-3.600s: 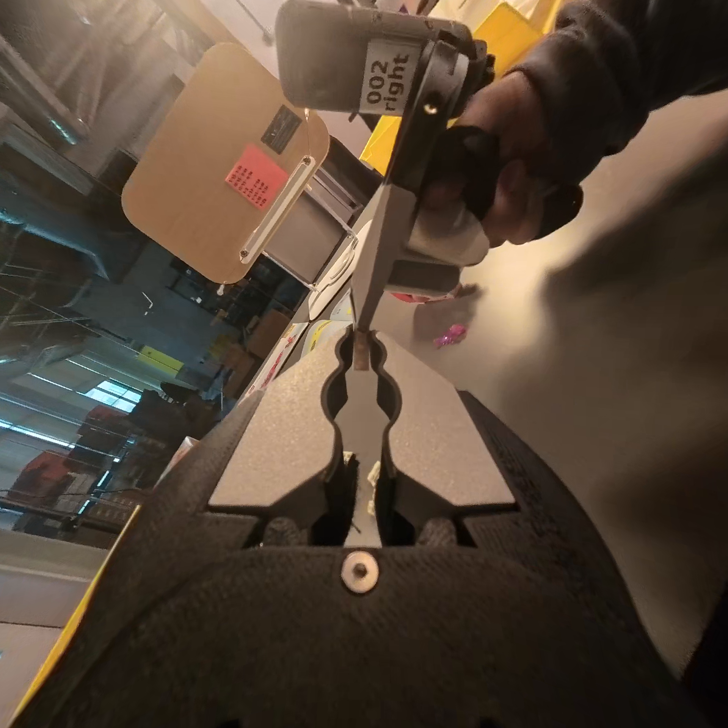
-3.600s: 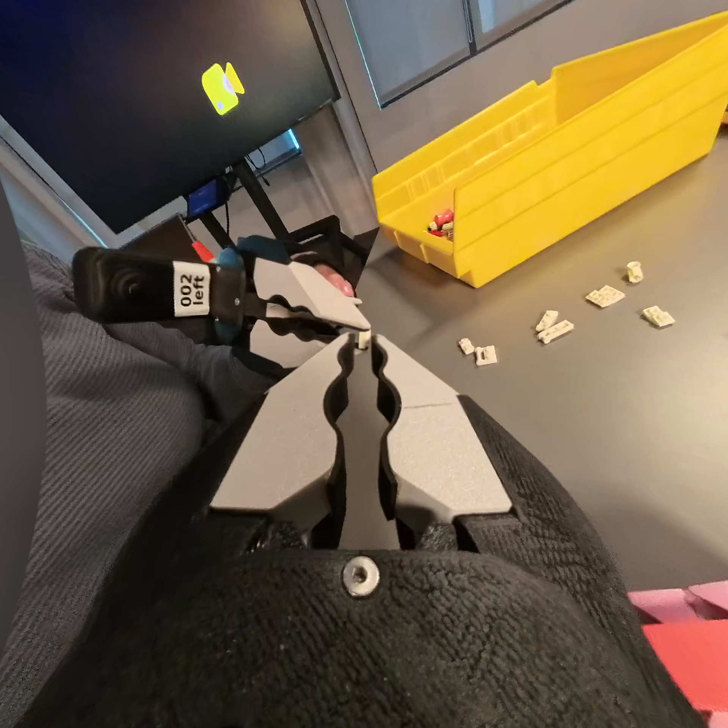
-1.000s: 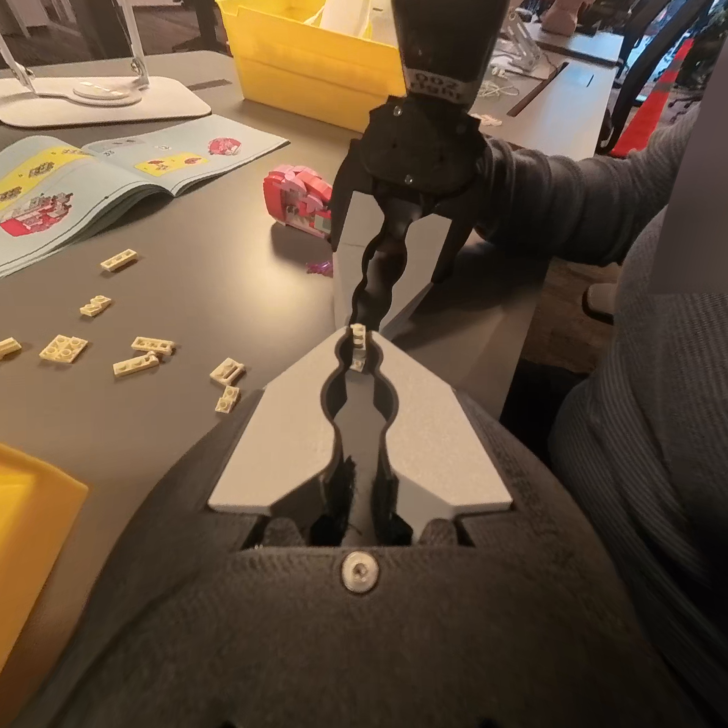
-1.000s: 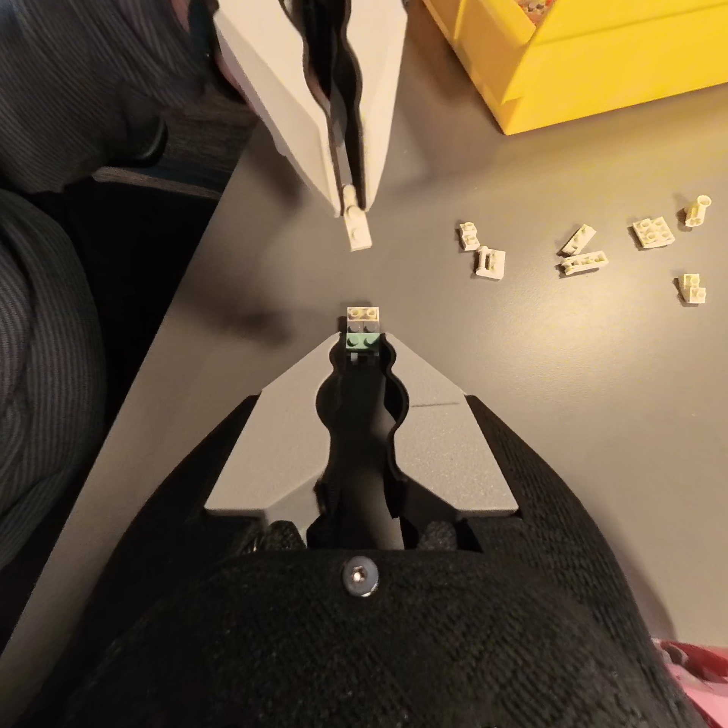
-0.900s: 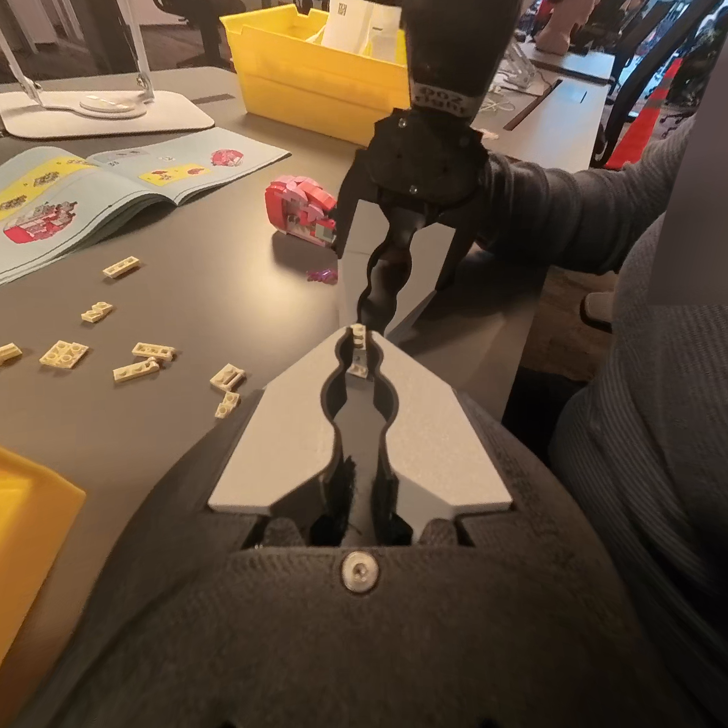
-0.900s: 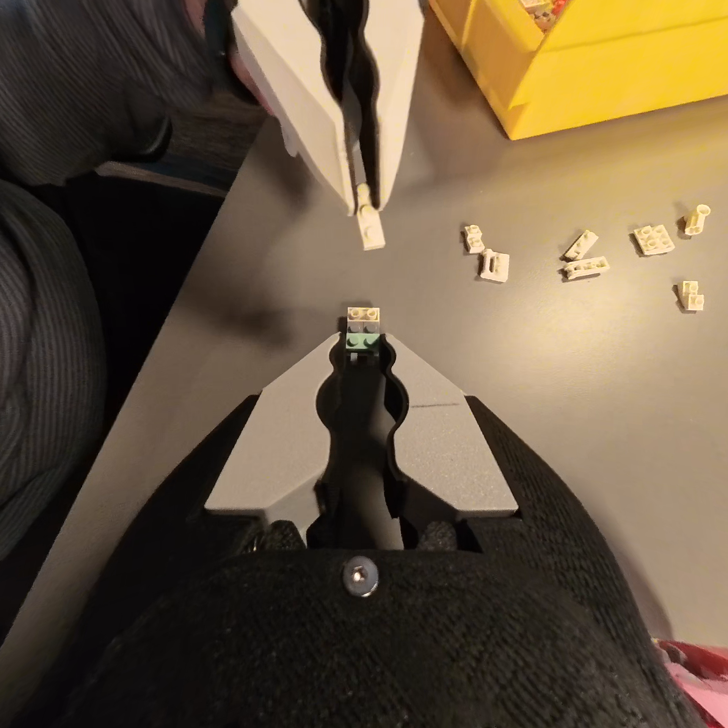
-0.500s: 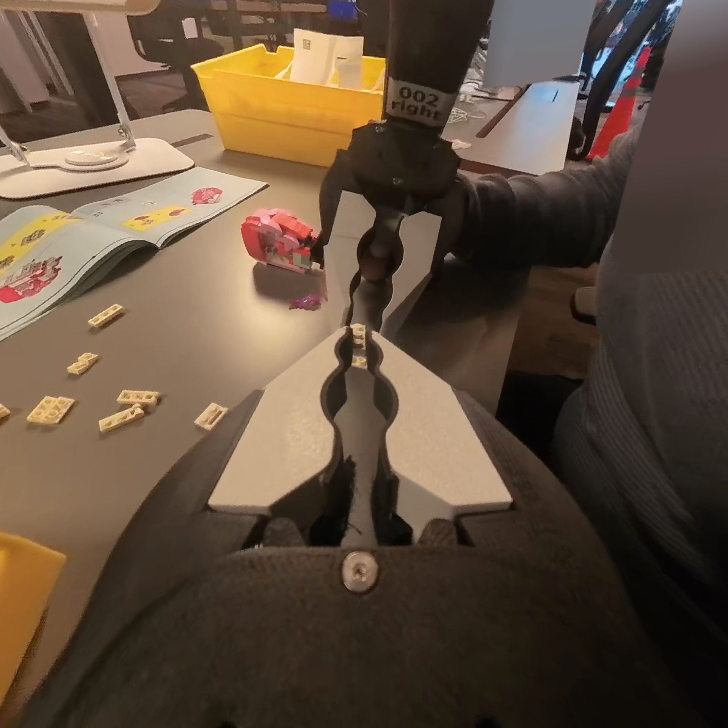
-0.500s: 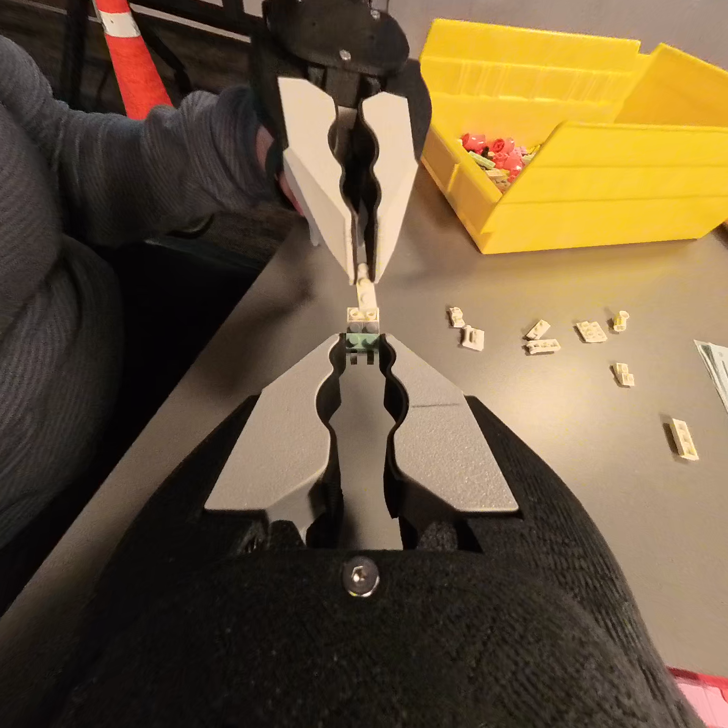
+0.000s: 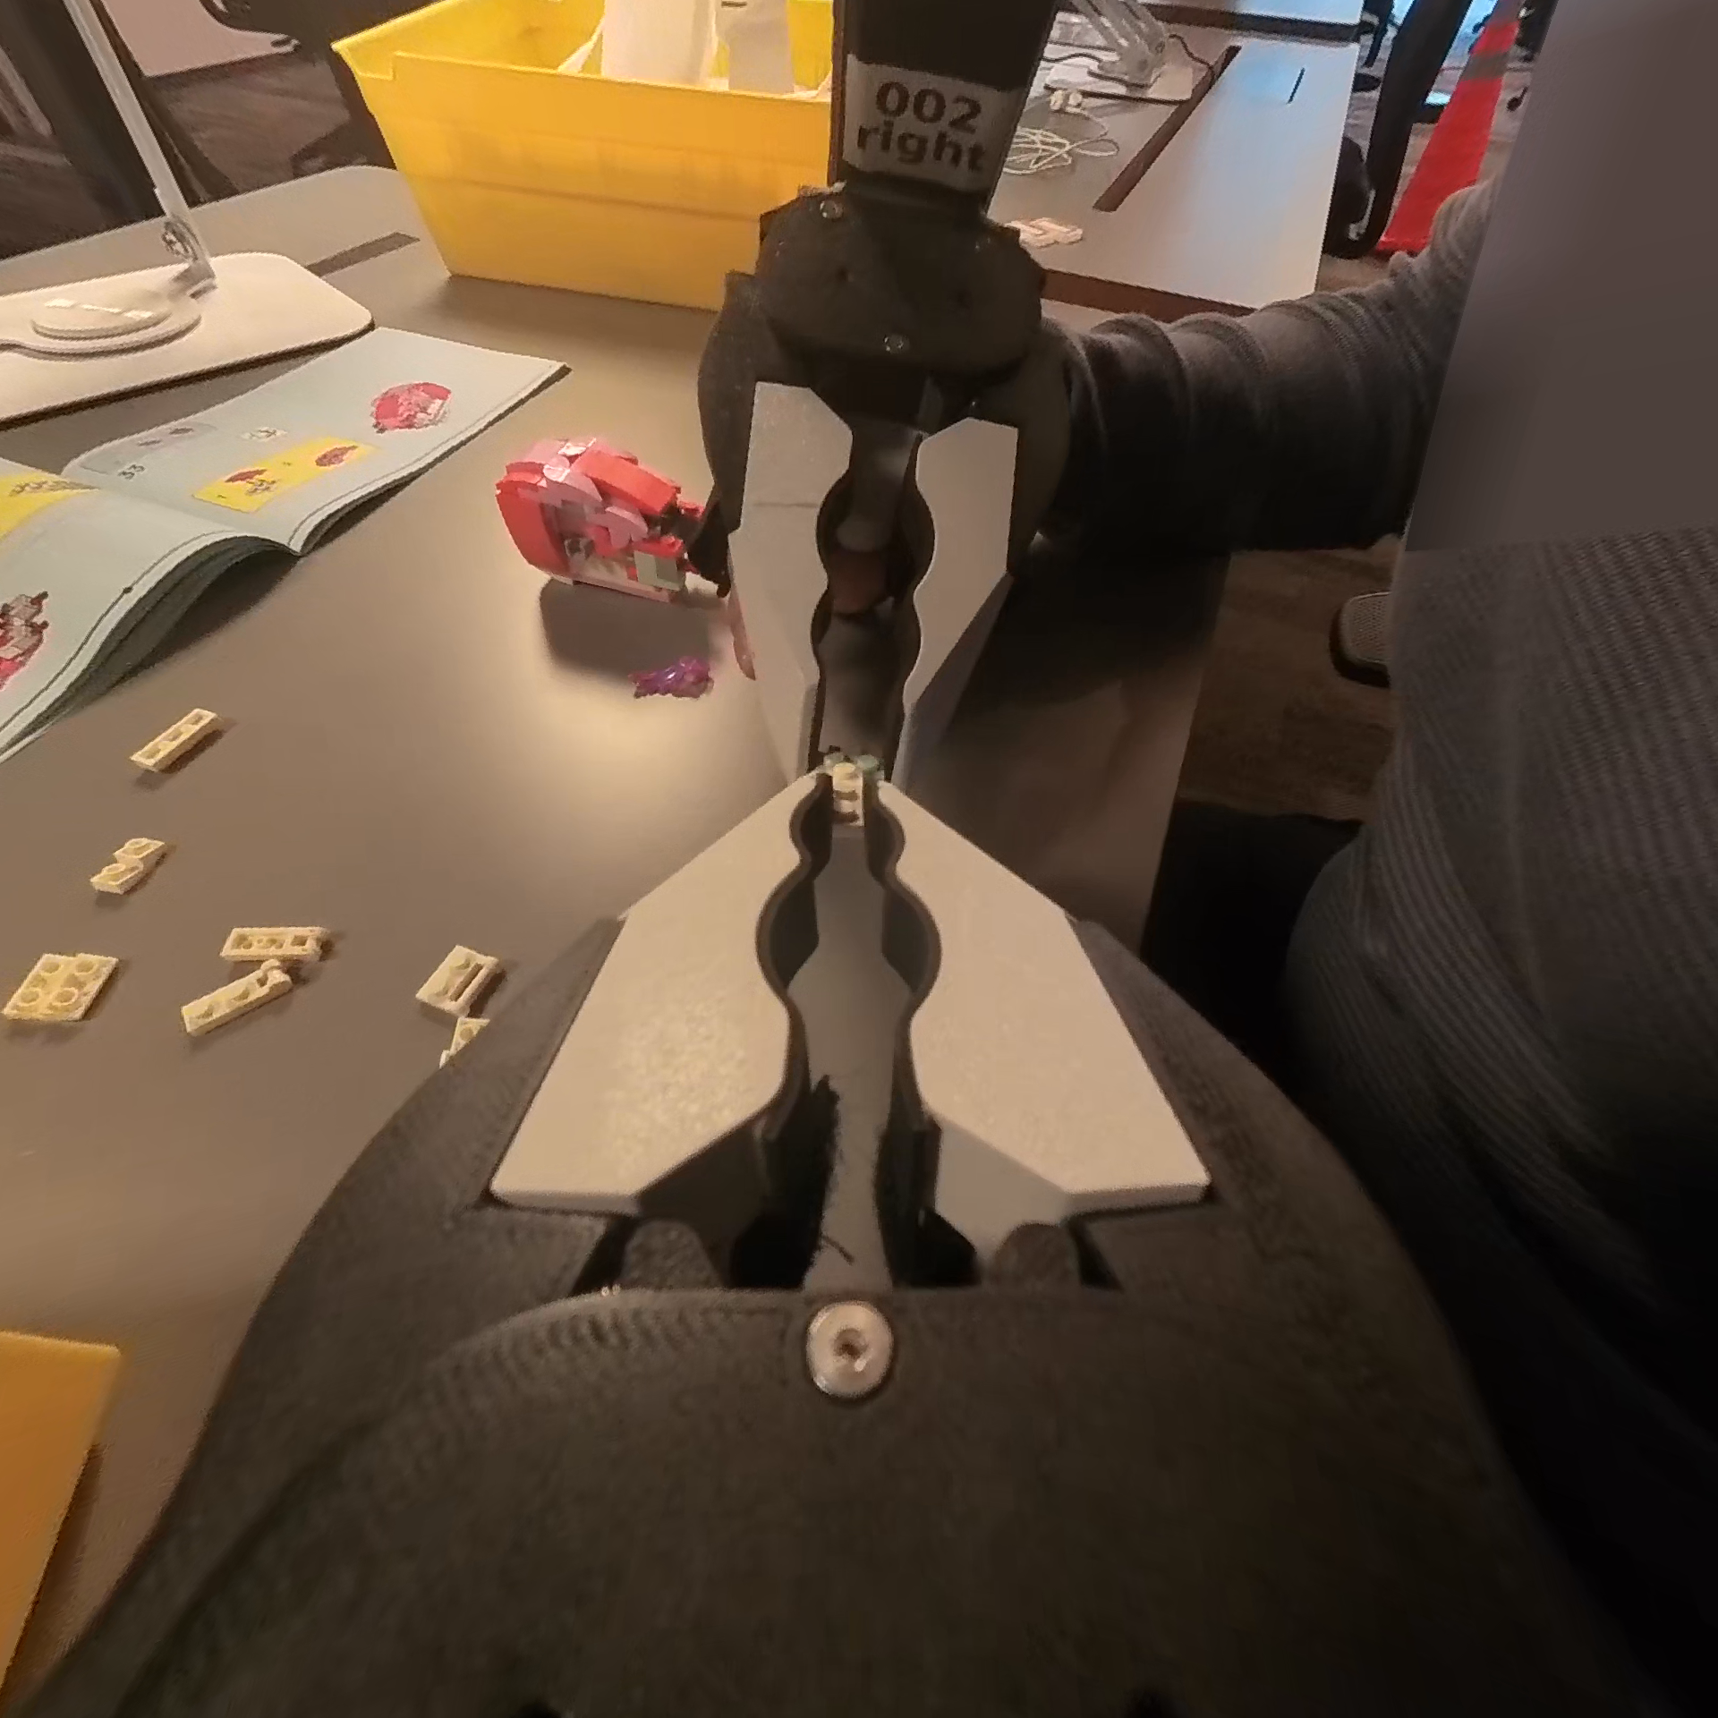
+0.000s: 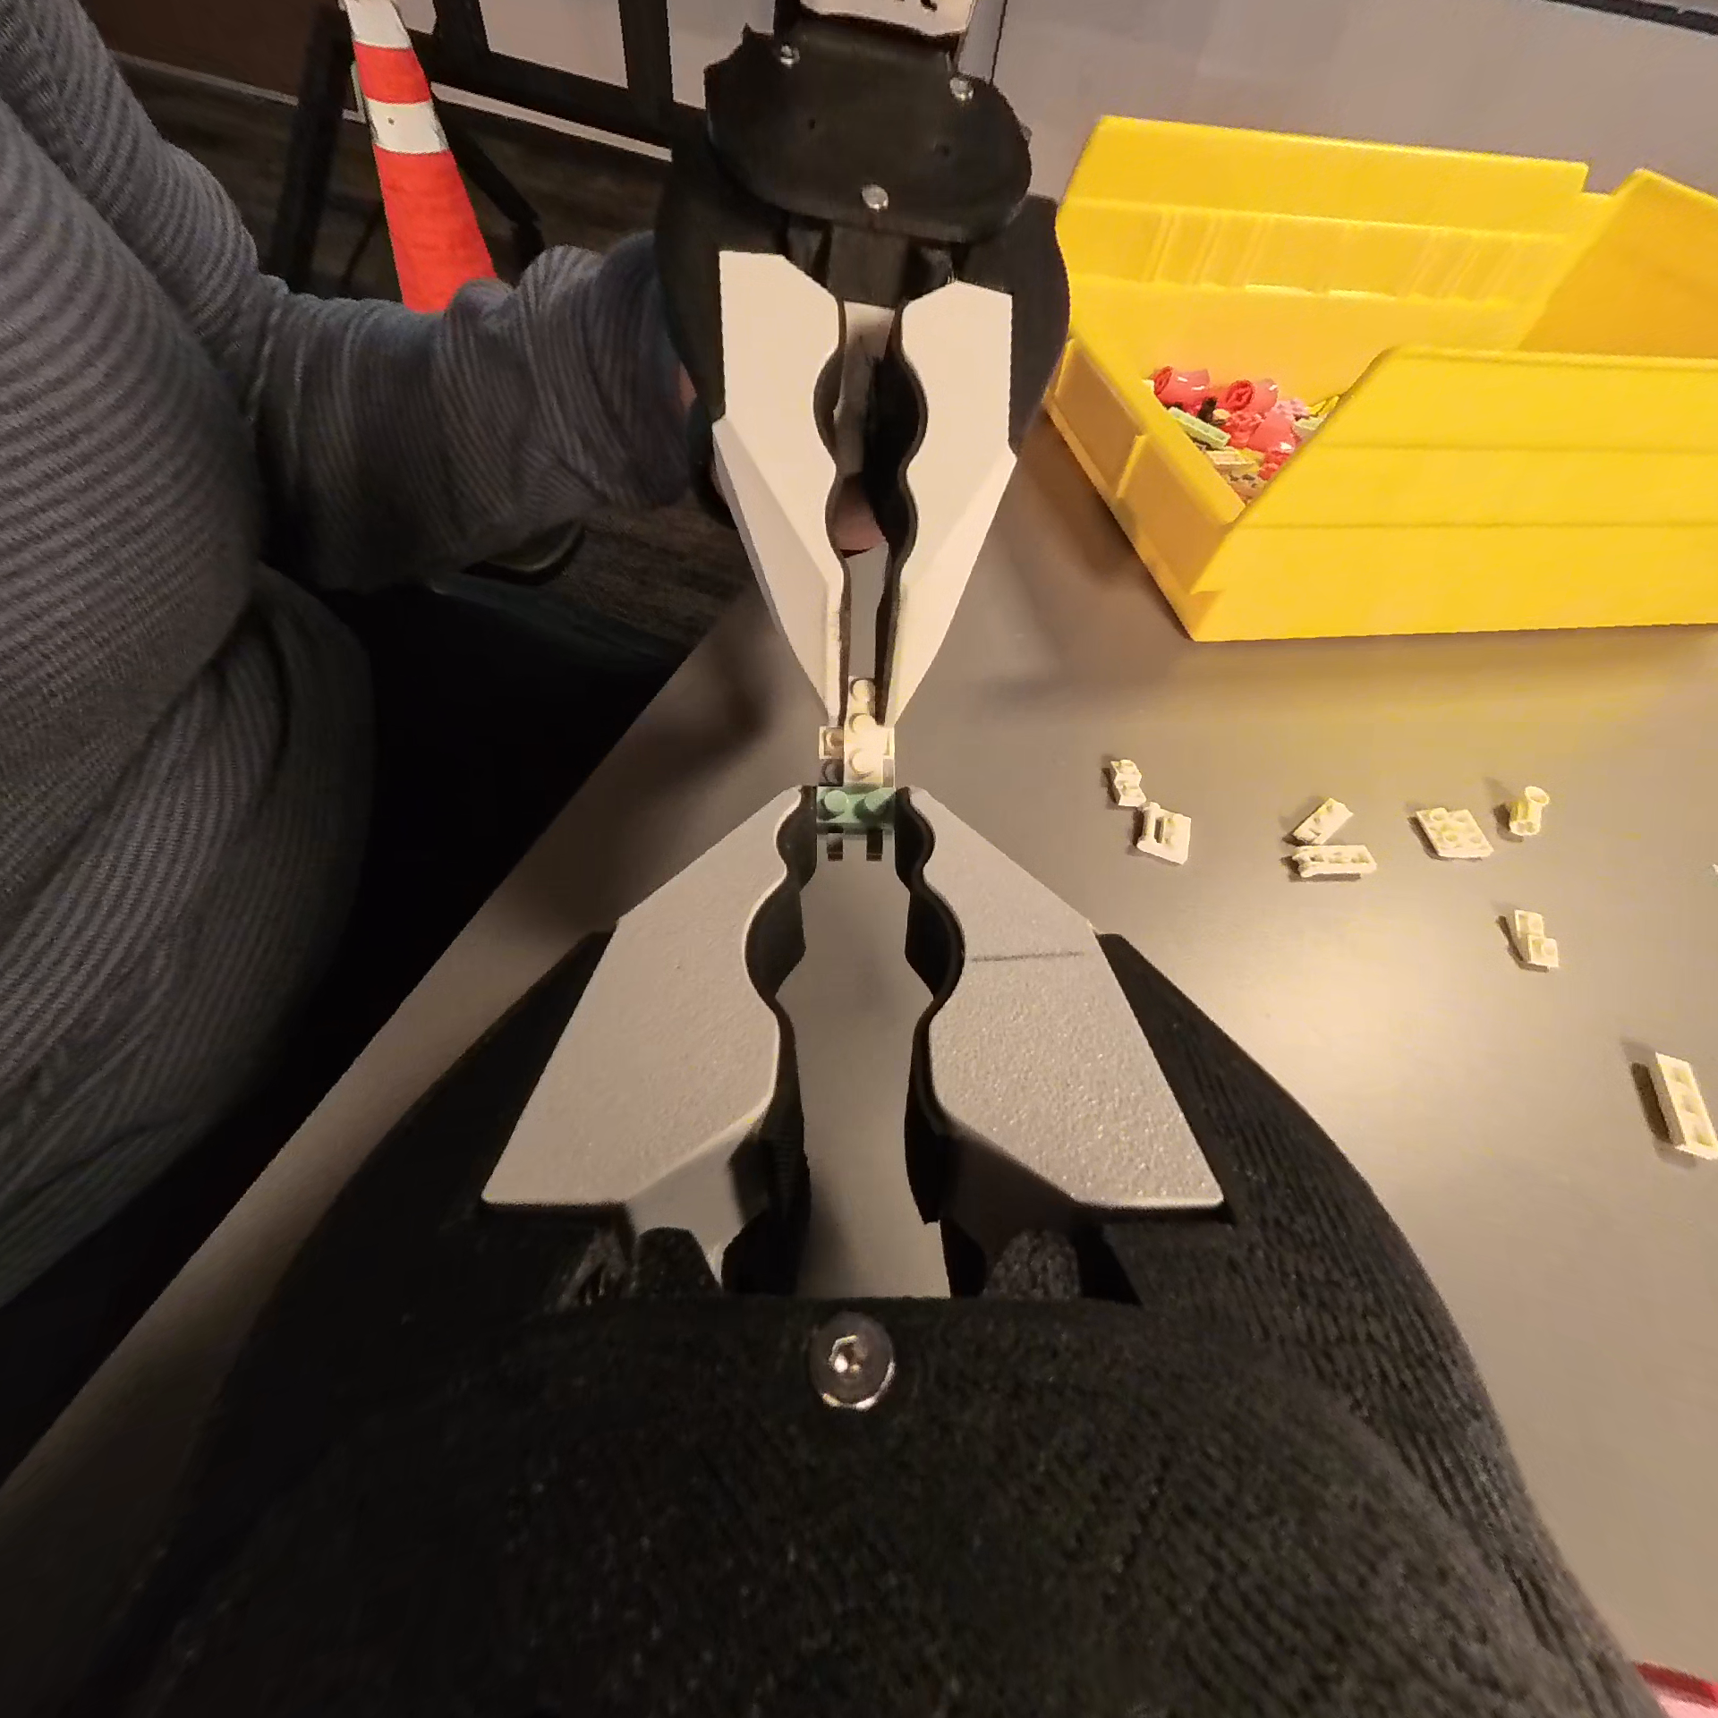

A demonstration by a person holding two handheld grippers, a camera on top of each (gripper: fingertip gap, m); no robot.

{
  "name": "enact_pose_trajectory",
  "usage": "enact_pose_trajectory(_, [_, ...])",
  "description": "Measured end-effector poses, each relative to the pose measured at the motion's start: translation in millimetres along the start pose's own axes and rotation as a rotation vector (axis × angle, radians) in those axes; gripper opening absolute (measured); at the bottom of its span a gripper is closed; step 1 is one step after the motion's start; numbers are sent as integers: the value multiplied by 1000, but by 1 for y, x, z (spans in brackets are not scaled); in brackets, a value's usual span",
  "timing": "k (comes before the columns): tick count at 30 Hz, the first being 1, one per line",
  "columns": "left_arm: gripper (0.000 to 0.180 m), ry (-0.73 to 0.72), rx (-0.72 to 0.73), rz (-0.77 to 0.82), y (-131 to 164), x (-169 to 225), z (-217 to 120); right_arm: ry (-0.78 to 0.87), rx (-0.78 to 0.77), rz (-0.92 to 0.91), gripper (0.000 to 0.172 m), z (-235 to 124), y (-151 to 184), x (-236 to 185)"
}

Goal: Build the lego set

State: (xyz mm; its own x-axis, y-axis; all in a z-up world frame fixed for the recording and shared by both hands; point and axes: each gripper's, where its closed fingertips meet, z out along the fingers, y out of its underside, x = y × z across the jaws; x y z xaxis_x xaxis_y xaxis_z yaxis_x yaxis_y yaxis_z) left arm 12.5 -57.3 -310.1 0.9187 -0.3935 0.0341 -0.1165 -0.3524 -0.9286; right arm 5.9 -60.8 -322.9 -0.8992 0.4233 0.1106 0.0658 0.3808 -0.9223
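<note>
Cream plastic filled the tips of the left hand-held gripper [image 9: 848, 790]: a narrow cream plate [image 10: 863, 734] was pinched edge-on between its grey fingers [image 10: 916, 595], which pressed on both long sides. Facing it tip to tip, the right hand-held gripper [image 10: 853, 818] was clamped on a small brick stack [image 10: 853, 790], its pads squeezing a green brick [image 10: 853, 807] with cream pieces stacked on the far side of it. The plate's free end lay on the stack's cream top, studs up, so the two held pieces were touching above the near edge of the dark tabletop [image 10: 1209, 1023].

To my eye this was a press-fit, and doing it well would have meant keeping the plate square over the studs beneath, pushing straight along the stud axis, and holding the right grip firm so the stack did not pivot. With so little of the plate inside the left fingers, any twist could have levered it out. Whether the studs were fully seated could not be told.

Out to the right of the tips, loose cream pieces [image 10: 1320, 837] lay scattered on the tabletop. Farther right and back stood a yellow bin [image 10: 1394, 576] holding red and pink bricks. The left wrist view showed a red and pink brick model [image 9: 595, 539] beside the right gripper, an open instruction booklet [image 9: 186, 521] at far left, and another yellow bin [image 9: 595, 186] at the back. Grey knit sleeves [image 10: 418, 418] led to both grippers.
</note>
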Motion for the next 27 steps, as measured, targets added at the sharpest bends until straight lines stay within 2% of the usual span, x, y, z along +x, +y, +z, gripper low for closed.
enact_pose_trajectory(14, [6, -7, -22, 9, 1, 2, -1, -20, 6, -20, 15, 0, -1, -5])
enact_pose_trajectory(23, [13, -14, -26, -1, 1, 1, 2, -14, 20, -22, 15, -1, -3, -4])
enact_pose_trajectory(27, [28, -36, -3, 7, -4, -1, -1, -4, 20, -21, 15, -2, -3, -2])
